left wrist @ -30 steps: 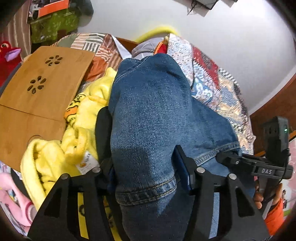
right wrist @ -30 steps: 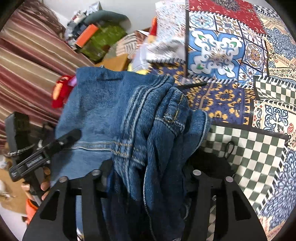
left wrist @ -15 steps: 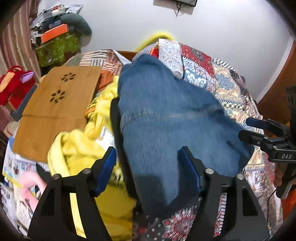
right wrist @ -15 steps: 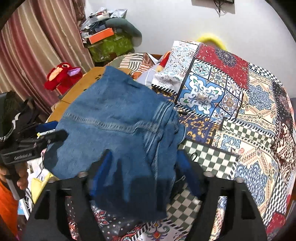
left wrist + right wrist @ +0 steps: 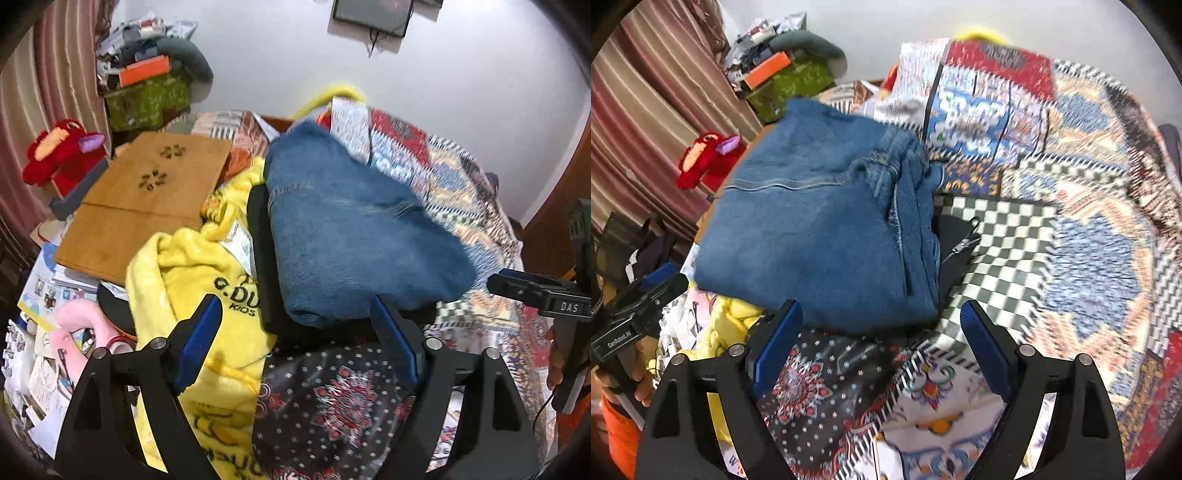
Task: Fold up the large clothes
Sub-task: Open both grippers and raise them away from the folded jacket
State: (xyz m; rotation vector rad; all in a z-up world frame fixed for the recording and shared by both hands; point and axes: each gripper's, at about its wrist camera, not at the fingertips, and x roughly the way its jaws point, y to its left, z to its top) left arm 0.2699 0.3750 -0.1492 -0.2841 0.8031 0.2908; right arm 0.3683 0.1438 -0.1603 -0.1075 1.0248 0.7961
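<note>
The left gripper (image 5: 295, 332) has its jaws spread wide and opening further, nothing between the blue pads. The right gripper (image 5: 881, 332) has its jaws equally wide and grips nothing. Just beyond both lies the folded blue denim jeans (image 5: 820, 229), a thick soft bundle with stitched seams, on the patchwork patterned bedspread (image 5: 1089, 240). A black garment (image 5: 258, 229) under them is mostly hidden. Beside it lie a crumpled yellow fleece garment (image 5: 192, 273) and a flat wooden board (image 5: 147, 199). Far patterns blur.
</note>
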